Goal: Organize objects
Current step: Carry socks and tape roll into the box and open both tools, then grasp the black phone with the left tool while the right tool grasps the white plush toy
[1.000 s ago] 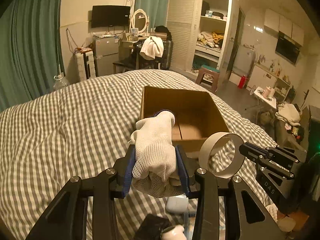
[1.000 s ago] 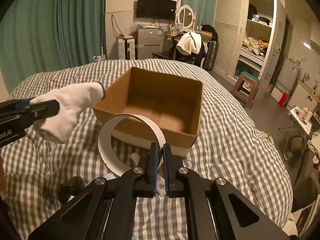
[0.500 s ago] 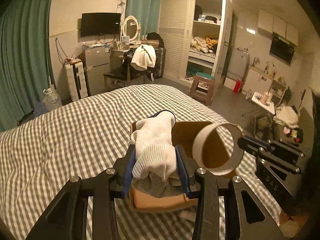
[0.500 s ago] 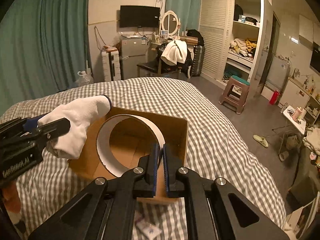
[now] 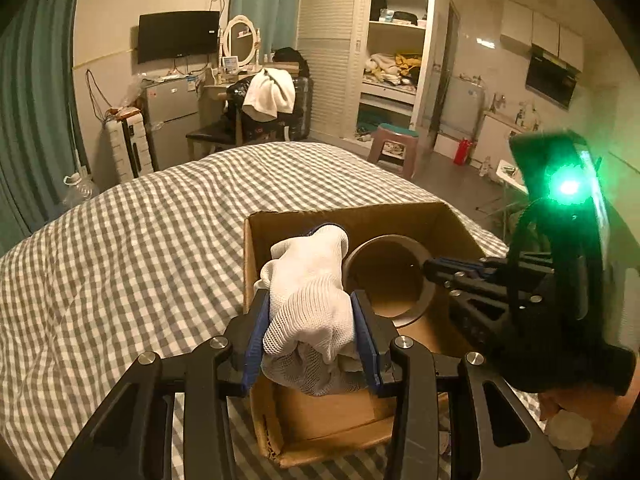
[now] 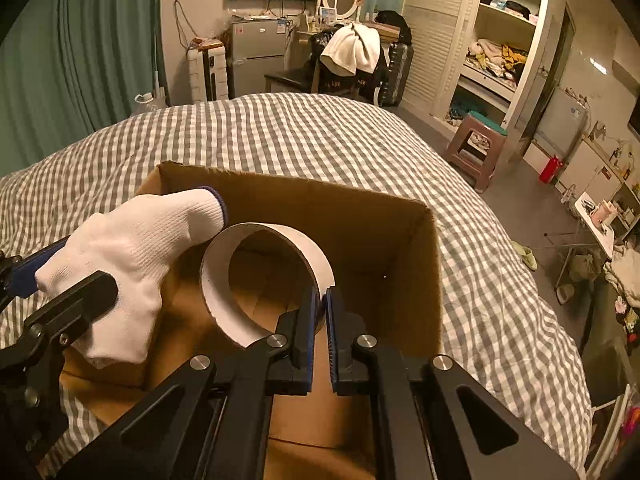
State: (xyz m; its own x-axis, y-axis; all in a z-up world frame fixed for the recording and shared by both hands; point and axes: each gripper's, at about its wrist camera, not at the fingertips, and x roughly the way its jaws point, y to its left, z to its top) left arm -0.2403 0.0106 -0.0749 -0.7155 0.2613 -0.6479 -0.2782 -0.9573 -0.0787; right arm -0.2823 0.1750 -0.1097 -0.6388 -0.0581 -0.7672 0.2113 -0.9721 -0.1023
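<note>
Overhead lit: cardboard box (image 6: 360, 216) on checked bedspread (image 6: 280, 136), wardrobe (image 5: 396, 52) beyond.

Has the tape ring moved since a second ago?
Yes. The tape ring moved forward from in front of the cardboard box to over its opening.

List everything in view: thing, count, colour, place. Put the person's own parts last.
cardboard box: one, brown, open, on the bed
work glove: one, white, over the box
tape ring: one, white, over the box beside the glove
bed cover: one, grey-white check, under the box
stool: one, brown with teal top, floor right of bed
curtains: teal, left wall
television: one, black, far wall
wardrobe: one, white, open shelves
left gripper: black, blue pads, shut on the glove
right gripper: black, blue pads, shut on the ring
</note>
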